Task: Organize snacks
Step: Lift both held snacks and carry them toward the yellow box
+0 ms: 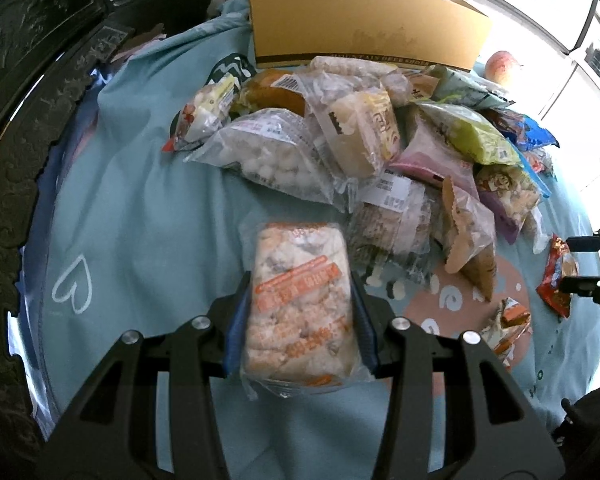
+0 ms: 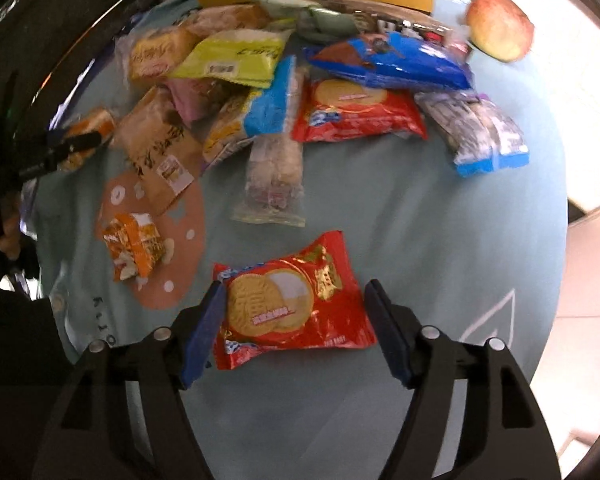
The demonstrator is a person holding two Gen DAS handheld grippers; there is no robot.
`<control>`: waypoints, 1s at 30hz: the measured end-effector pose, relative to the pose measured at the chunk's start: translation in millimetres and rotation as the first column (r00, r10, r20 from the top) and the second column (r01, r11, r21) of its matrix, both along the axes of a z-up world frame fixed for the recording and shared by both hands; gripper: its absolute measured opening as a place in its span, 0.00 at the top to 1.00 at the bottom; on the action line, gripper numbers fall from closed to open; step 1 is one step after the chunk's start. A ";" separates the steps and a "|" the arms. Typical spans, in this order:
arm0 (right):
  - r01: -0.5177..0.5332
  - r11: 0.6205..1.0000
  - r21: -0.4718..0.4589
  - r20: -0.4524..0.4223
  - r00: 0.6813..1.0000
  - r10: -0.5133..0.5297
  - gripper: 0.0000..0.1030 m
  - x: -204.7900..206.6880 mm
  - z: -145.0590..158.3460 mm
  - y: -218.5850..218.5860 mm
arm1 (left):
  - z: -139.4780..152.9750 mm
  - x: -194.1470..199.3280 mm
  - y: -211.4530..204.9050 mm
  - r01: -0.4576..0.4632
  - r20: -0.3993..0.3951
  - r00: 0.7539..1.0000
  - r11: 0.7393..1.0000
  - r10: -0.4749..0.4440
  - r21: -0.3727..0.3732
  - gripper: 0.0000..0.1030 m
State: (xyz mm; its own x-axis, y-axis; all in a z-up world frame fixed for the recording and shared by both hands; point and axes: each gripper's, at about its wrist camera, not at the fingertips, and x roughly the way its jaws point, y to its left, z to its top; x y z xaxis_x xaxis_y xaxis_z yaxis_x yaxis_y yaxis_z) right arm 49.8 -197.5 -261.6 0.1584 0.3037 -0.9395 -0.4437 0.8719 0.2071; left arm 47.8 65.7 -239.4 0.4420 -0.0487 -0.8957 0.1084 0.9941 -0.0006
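Note:
In the left wrist view my left gripper [image 1: 300, 286] is shut on a clear pack of pale rice crackers with an orange label [image 1: 300, 304], its blue pads pressed on both long sides. The pack hangs just above the blue cloth [image 1: 148, 200]. In the right wrist view my right gripper [image 2: 296, 286] stands open over a red biscuit pack [image 2: 292, 308] that lies flat on the cloth [image 2: 420, 220]. The left pad is at the pack's edge and the right pad is clear of it. The same red biscuit pack [image 1: 558, 276] shows at the left wrist view's right edge.
A heap of snack bags [image 1: 340, 140] fills the middle of the round table, with a cardboard box [image 1: 360, 24] behind it and an apple [image 2: 500, 26] at the far right. A small orange pack [image 2: 134, 246] lies apart. Dark carved wood [image 1: 28, 100] borders the left.

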 end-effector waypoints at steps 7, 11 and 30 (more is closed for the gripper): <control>-0.148 0.982 -0.118 0.034 0.988 0.153 0.23 -17.0 -4.8 29.2 | -1.8 -0.4 1.3 -0.008 -0.004 1.000 1.000 0.008 -0.004 0.55; -0.103 0.987 -0.122 0.038 0.993 0.108 0.23 -17.5 -7.3 33.4 | -1.8 -1.8 1.5 -0.006 -0.003 1.000 1.000 0.006 -0.004 0.55; -0.026 0.991 -0.135 0.039 0.999 0.032 0.37 -26.9 -1.0 25.7 | -31.4 2.9 6.1 -0.032 -0.047 0.998 0.998 0.035 0.054 0.41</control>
State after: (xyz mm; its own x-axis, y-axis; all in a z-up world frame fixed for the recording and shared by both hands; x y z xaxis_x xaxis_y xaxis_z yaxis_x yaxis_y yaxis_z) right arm 22.9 -171.8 -262.5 0.1908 0.1802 -0.9650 -0.4749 0.8772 0.0699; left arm 50.7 71.8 -270.9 0.3992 0.0139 -0.9168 0.0761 0.9959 0.0483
